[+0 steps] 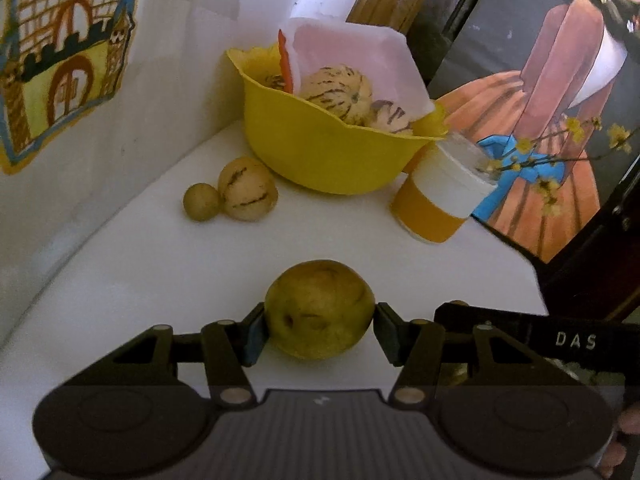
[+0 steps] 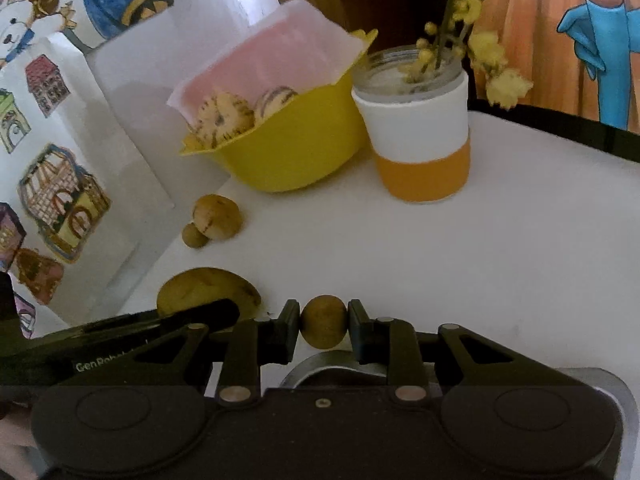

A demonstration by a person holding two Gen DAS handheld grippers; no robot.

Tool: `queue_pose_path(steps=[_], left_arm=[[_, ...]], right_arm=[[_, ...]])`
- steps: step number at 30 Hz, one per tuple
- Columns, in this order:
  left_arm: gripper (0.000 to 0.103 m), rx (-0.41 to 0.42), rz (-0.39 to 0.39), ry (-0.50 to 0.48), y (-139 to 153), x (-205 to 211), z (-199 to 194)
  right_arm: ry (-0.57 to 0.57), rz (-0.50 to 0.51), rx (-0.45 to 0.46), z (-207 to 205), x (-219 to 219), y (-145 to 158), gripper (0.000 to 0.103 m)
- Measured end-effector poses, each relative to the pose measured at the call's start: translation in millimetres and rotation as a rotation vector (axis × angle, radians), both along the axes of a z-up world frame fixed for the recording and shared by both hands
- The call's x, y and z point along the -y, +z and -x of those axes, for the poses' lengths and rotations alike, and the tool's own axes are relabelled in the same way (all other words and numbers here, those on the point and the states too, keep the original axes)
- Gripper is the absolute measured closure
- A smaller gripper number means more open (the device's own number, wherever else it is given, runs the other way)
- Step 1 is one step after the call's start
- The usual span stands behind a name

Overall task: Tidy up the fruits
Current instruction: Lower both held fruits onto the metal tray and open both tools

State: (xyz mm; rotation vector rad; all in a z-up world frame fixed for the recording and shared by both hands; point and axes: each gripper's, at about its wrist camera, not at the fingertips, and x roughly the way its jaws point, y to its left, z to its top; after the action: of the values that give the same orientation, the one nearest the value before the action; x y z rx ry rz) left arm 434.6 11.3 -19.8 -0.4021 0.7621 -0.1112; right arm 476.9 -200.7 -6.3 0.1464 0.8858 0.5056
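Fruit (image 1: 319, 310) sits clamped between left gripper (image 1: 320, 328) jaws; right gripper (image 2: 324, 326) jaws pinch small fruit (image 2: 323, 321); bowl (image 1: 320, 152) at twelve o'clock.

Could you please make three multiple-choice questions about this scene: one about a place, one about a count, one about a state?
1. Where does the orange-and-white cup stand?
A. Inside the bowl
B. Beside the yellow bowl, on the white table
C. On the floor

2. How many fruits lie loose on the table, left of the bowl, held by no gripper?
A. Two
B. Five
C. None

3. What is the state of the left hand-held gripper?
A. Wide open, holding nothing
B. Out of view
C. Shut on a large yellow-green fruit

Answers:
1 B: the cup stands upright next to the bowl.
2 A: a small round fruit and a striped fruit lie side by side.
3 C: both pads press the fruit's sides; the right hand-held gripper likewise holds a small brown fruit.
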Motion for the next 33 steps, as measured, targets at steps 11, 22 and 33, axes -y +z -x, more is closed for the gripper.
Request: queue_pose_path(steps=[11, 22, 33], left_arm=[[0.044, 0.034, 0.026, -0.074, 25, 28, 28], [0.044, 0.052, 0.027, -0.198, 41, 87, 52], [0.044, 0.034, -0.036, -0.272, 36, 141, 45]], right_arm=[[-0.013, 0.007, 0.030, 39, 32, 25, 0.075], [-0.035, 0.054, 0.055, 81, 86, 25, 0.075], [0.028, 0.204, 0.155, 115, 100, -4, 0.075]])
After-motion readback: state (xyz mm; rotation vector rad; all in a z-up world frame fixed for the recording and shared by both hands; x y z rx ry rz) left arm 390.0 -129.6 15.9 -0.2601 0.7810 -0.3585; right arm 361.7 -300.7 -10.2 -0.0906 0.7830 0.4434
